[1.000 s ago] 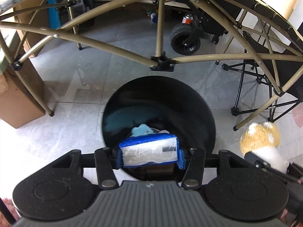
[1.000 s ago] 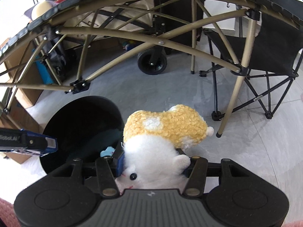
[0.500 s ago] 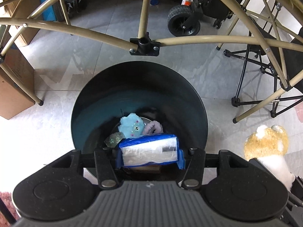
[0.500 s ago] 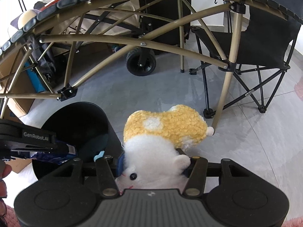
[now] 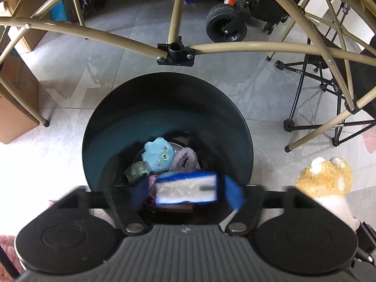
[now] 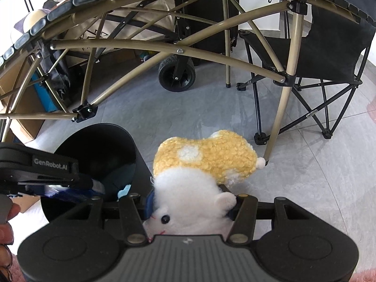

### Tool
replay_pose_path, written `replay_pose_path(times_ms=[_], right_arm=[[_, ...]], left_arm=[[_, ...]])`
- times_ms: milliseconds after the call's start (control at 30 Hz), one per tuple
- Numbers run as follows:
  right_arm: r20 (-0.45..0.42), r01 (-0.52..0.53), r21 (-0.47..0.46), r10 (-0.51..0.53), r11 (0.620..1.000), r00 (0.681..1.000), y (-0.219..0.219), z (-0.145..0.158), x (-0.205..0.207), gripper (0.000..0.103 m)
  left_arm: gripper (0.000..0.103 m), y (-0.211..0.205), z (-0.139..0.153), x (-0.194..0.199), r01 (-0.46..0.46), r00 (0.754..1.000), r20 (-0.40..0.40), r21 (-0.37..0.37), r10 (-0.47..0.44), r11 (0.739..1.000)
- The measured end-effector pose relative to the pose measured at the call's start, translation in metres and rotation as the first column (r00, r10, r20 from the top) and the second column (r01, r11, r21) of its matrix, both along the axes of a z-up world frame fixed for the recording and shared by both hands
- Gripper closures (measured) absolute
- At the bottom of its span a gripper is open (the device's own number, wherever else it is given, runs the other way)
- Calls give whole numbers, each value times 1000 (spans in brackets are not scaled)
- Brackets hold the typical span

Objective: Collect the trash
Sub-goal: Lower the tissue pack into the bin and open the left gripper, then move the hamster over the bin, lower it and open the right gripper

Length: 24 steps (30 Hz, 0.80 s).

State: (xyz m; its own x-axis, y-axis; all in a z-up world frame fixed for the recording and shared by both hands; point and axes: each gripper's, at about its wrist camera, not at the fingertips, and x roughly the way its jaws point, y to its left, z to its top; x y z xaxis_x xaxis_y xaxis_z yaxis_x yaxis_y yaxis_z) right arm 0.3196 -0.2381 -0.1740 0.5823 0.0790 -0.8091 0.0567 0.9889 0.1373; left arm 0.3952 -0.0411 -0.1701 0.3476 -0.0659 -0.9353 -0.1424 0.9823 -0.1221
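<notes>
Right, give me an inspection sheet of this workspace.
Surface: grey tiled floor.
Job's things: black bin holding a blue plush and scraps; blue packet over its mouth; yellow-and-white plush.
Clutter: cardboard box.
Grippers: left tool opening, pads clear of the blurred packet between them; right tool shut on the yellow-and-white plush.
Cables: nothing seen.
Surroundings: tan folding frame, black folding chair, wheel.

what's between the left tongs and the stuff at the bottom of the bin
Only the blue packet, dropping from the opening left tongs toward the toys in the black bin. This shows in the left wrist view.
</notes>
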Motion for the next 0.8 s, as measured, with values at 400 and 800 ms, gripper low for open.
replay_pose_path(times_ms=[400,800], right_arm=[[-2,1,0,-1,1000,1000,-1,0,-1,51],[2,-6,0,6,1000,1000,1,2,-1,51]], left_arm=[[0,-3,1,0,13,1000,-11,43,-12,999],[0,2,5,-4,15,1000,-14,58,-14,998]])
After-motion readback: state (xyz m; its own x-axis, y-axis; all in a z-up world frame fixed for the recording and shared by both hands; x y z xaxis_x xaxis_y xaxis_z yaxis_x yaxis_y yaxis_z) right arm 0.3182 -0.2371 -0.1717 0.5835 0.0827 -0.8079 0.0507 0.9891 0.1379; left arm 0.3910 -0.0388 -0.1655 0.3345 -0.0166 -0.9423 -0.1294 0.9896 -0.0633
